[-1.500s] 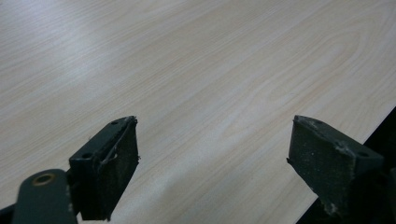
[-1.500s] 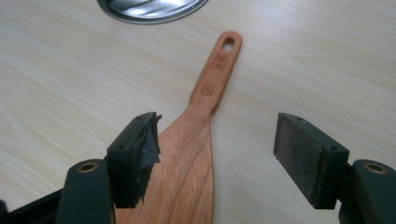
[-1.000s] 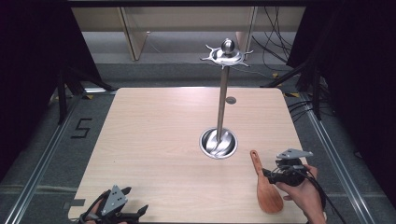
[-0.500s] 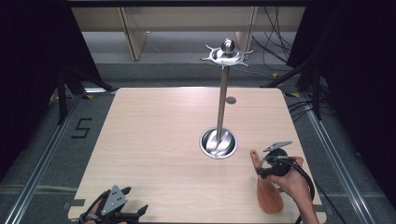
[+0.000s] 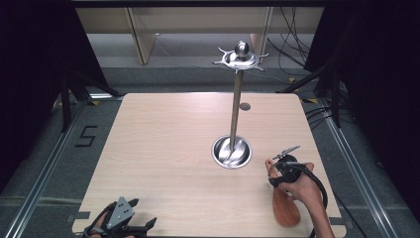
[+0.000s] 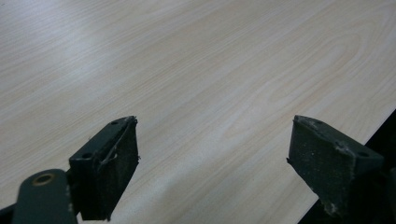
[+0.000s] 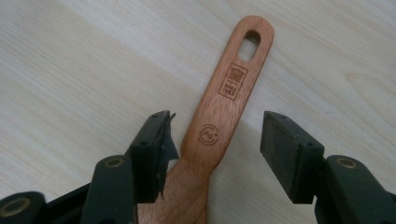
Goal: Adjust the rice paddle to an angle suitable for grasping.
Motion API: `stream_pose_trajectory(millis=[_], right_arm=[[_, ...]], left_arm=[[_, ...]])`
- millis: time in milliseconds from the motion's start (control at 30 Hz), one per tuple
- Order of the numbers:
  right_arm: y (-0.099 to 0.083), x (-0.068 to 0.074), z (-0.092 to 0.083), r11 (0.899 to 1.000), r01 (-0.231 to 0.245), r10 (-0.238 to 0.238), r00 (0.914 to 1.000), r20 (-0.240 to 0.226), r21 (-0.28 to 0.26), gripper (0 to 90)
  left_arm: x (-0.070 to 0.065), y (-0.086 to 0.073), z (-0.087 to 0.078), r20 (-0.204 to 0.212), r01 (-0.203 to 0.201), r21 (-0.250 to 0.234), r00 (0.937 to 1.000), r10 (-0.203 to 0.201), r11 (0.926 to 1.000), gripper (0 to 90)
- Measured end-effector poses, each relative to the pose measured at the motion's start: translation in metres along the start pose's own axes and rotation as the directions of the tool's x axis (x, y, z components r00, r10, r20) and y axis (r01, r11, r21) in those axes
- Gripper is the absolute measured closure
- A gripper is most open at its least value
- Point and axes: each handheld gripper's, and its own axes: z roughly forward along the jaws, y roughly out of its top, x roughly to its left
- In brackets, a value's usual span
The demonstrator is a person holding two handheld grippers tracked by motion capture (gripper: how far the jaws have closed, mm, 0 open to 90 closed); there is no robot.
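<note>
Right now the right gripper (image 7: 212, 154) has been closing around the wooden spoon (image 7: 224, 112) handle without squeezing yet, so a crooked pinch could make it slip.

A light wooden desk (image 5: 163, 148) carries a steel utensil stand (image 5: 234, 119): its round base dish sits right of centre, its pole upright, a hooked top with a ball finial. Behind it lies a small dark disc (image 5: 244, 106).
</note>
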Motion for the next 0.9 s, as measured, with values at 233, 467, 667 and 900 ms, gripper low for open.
stream_pose_trajectory(millis=[233, 467, 667, 900], right_arm=[[0.005, 0.000, 0.004, 0.999, -0.015, 0.015, 0.9998, -0.013, 0.045, 49.2], [0.009, 0.002, 0.009, 0.995, -0.028, 0.032, 0.9988, -0.036, 0.096, 54.6], [0.014, -0.001, 0.011, 0.990, -0.007, 0.015, 0.9983, -0.057, 0.140, 57.9], [0.023, -0.004, 0.013, 0.980, 0.025, -0.013, 0.9977, -0.066, 0.199, 65.3]], left_arm=[[0.000, 0.001, -0.001, 0.025, 0.004, 0.013, 0.9997, -0.004, 0.9999, 15.4], [-0.001, 0.000, 0.001, 0.007, 0.008, -0.006, 0.9999, -0.008, 1.0000, 15.4], [0.000, 0.002, -0.001, 0.016, -0.017, 0.006, 0.9997, 0.017, 0.9998, 15.4], [-0.001, 0.001, 0.000, 0.015, 0.006, 0.002, 0.9999, -0.006, 1.0000, 15.4]])
